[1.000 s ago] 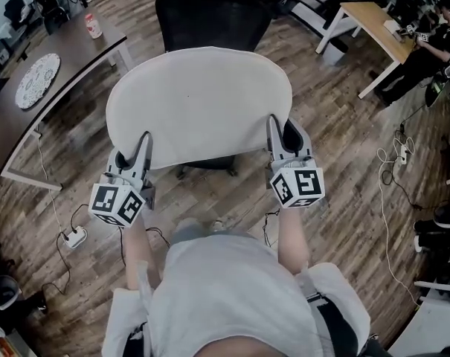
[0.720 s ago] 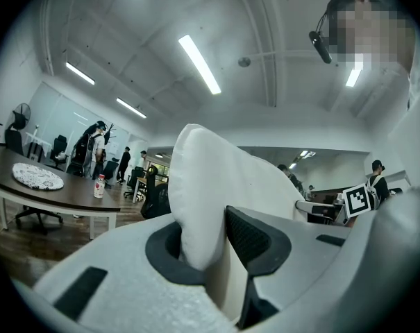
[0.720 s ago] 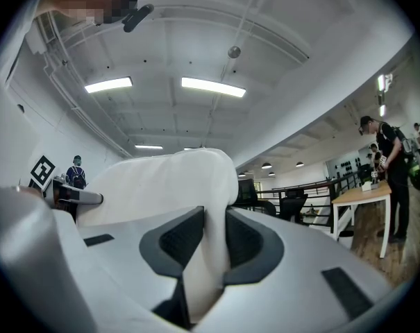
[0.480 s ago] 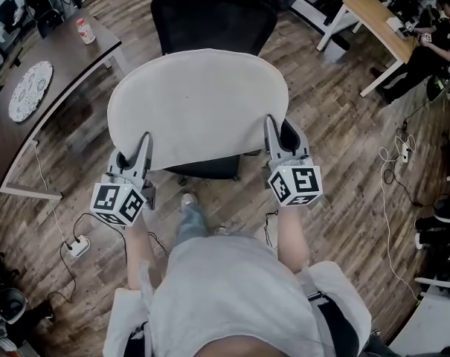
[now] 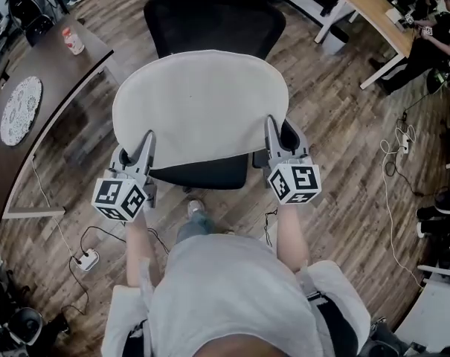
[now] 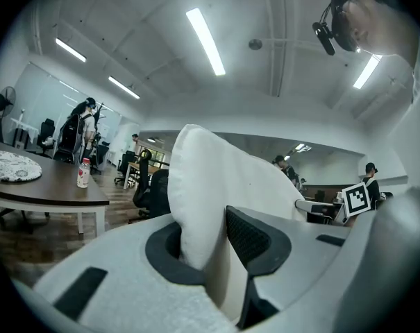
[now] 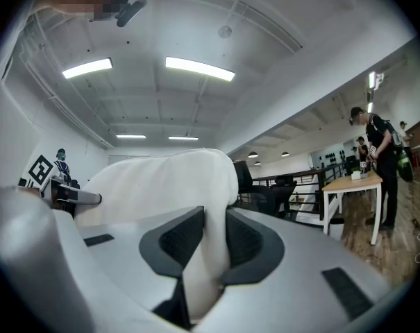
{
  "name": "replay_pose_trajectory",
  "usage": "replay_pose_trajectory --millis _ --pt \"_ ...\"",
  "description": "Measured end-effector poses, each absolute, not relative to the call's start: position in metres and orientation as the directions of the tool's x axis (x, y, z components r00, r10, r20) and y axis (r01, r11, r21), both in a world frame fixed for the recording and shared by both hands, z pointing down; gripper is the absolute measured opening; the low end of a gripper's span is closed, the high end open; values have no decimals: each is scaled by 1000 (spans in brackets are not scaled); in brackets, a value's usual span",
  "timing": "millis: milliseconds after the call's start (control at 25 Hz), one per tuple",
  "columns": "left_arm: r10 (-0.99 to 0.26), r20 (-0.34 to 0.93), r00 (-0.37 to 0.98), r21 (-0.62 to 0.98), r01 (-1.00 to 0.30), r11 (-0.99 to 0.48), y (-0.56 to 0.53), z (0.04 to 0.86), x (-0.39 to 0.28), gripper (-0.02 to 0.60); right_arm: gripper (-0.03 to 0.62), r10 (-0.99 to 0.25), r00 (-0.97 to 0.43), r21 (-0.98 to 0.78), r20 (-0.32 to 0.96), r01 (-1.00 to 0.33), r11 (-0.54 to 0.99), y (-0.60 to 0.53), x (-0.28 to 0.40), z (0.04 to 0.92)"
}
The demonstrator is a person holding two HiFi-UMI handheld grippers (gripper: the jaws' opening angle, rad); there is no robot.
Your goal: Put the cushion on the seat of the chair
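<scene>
Cushion (image 5: 201, 106) — pinched by both grippers — above chair (image 5: 213, 17).

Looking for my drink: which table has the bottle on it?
The dark table at left: the bottle stands on it, beyond a round mat; the upper-right table is light wood.

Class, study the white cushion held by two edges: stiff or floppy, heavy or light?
Probably fairly stiff: the cushion spans between the left gripper and right gripper without drooping. Likely squashy: its edge pinches thin between both grippers' jaws. Seemingly light, since edge grips alone carry it.
</scene>
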State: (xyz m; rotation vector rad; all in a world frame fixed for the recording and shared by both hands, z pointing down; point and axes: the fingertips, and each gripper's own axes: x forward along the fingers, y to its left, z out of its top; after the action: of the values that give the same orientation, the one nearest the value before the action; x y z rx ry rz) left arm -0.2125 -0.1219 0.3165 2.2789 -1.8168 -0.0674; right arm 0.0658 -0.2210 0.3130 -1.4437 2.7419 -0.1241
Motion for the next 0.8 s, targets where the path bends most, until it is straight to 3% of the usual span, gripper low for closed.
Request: replay_pose_trajectory --millis 800 --pt "-868 328 373 315 -910 -272 -223 425 -254 87 66 -863 -431 -151 264 -902 404 -283 35 422"
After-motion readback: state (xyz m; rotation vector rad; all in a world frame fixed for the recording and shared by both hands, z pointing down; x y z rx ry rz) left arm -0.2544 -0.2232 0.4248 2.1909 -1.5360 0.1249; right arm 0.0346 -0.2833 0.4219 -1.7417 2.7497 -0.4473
